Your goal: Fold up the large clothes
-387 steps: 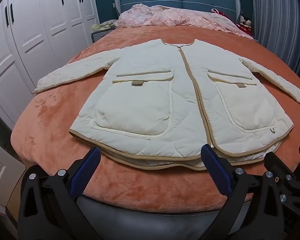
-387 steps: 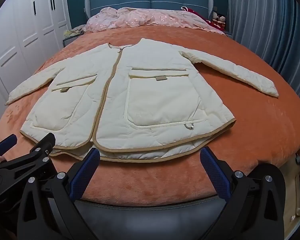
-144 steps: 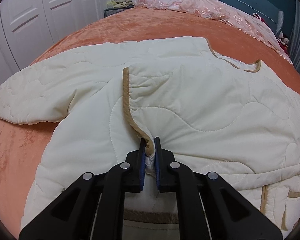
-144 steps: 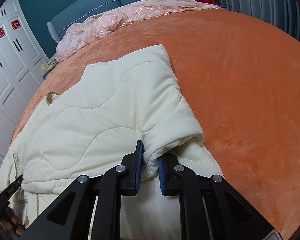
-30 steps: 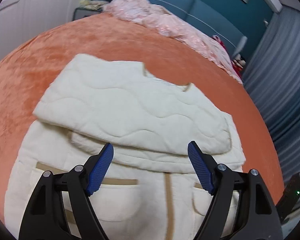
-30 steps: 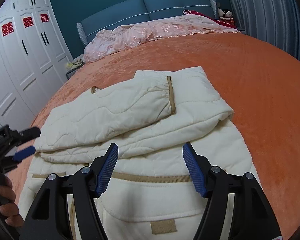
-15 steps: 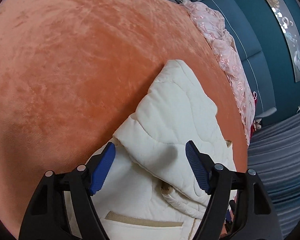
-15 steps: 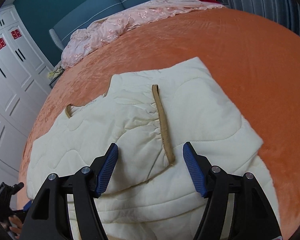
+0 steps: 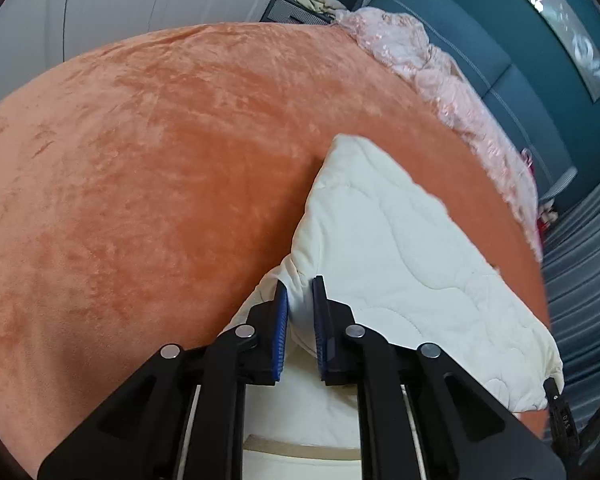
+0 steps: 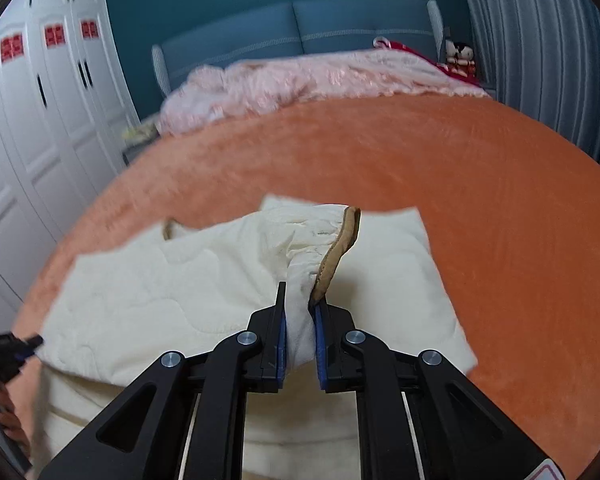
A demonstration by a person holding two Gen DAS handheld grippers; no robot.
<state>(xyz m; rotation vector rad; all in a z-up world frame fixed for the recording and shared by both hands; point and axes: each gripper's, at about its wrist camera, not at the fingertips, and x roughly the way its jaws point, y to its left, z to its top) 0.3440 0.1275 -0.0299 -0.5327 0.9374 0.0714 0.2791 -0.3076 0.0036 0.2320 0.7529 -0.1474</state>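
While both of my tools bite into cloth, the cream quilted padded jacket [image 9: 400, 248] lies on the wide orange velvet bedspread [image 9: 139, 160], toward the foot end and well apart from the crumpled pink lace quilt [image 10: 300, 80] heaped against the blue padded headboard [image 10: 300, 36].

My left gripper [image 9: 300, 320] has its blue-padded fingers [image 9: 280, 332] drawn nearly together, clamped on a thick fold at the jacket's left edge, right where the cream fabric meets bare bedspread. My right gripper [image 10: 300, 320] is likewise pinched tight, holding the gathered sleeve cuff with its tan binding [image 10: 340, 248]; that cuff stands lifted off the jacket's body, its trim curling upward. The right view is blurred, so finer detail there escapes me.

Judging progress: the sleeves appear already brought in across the body, since no sleeve trails onto the bedspread on either side, and the jacket reads as a compact rectangle. A tan-trimmed band [image 9: 300, 442] shows on the lower layer nearest me, so the hem half looks unfolded. I judge the task is around the middle: the sleeve layer is not yet laid flat, and the lengthwise fold that brings the hem and collar ends together, plus smoothing, remains.

White panelled wardrobe doors [image 10: 39, 140] stand beyond the bedspread's left side.
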